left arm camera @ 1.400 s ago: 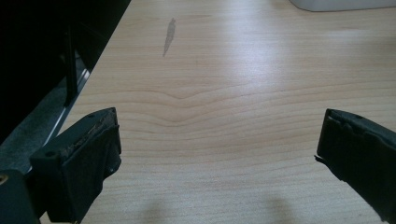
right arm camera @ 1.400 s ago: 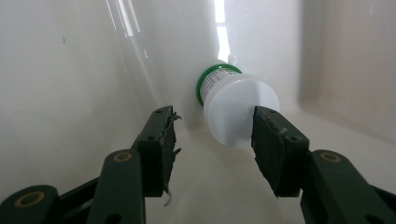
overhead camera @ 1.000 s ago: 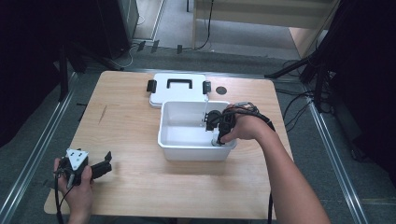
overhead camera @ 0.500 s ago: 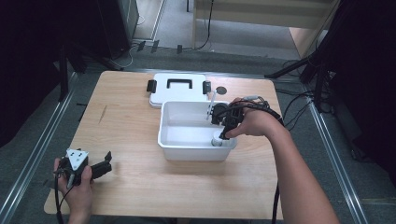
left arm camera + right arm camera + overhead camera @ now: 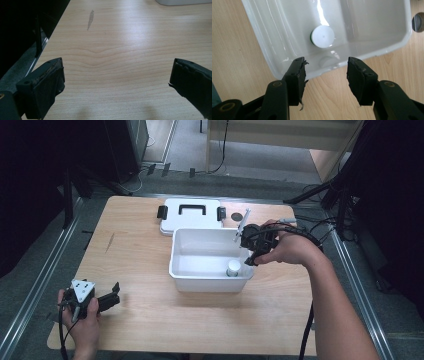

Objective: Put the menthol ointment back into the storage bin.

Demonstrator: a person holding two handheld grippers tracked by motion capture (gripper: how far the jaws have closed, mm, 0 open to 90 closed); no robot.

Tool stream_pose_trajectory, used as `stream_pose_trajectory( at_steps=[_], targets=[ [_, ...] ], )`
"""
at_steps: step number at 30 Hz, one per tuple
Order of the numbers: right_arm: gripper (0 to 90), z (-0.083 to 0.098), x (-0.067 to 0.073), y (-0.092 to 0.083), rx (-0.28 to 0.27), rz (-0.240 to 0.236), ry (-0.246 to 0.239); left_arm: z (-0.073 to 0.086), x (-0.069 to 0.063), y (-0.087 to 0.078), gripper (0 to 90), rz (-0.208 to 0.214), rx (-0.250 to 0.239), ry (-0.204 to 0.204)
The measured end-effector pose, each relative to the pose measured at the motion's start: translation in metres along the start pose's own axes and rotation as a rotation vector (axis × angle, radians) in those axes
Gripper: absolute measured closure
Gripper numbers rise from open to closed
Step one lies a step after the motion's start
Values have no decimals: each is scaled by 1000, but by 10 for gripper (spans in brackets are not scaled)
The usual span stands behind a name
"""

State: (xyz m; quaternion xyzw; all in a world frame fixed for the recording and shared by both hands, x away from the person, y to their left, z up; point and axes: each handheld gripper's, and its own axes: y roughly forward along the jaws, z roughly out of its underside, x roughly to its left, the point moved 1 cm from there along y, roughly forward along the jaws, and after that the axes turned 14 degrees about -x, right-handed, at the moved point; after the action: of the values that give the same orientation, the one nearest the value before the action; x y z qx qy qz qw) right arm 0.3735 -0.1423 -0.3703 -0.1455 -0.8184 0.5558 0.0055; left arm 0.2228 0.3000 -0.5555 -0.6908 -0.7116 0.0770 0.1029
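At the centre right of the high view, the person's right forearm reaches up from the bottom edge, wrist bent so the right gripper (image 5: 248, 251) hangs above the right end of the white tub (image 5: 180, 270). In the right gripper view its jaws stand apart with nothing between them, released. A small white-capped jar (image 5: 322, 36) stands upright inside the tub, below and apart from them. At the lower left, the left gripper (image 5: 112, 296) rests low over the wooden table (image 5: 140, 245), jaws spread wide and empty.
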Motion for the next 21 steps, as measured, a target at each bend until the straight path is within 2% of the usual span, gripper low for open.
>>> stream_pose_trajectory(
  at_steps=[9, 21],
  targets=[
    [500, 22, -4, -9, 6, 3, 40, 0, 0, 0, 1, -2, -4, 2],
    [496, 49, -5, -6, 21, -6, 90, 0, -1, 0, 1, -3, -5, 2]
  ],
)
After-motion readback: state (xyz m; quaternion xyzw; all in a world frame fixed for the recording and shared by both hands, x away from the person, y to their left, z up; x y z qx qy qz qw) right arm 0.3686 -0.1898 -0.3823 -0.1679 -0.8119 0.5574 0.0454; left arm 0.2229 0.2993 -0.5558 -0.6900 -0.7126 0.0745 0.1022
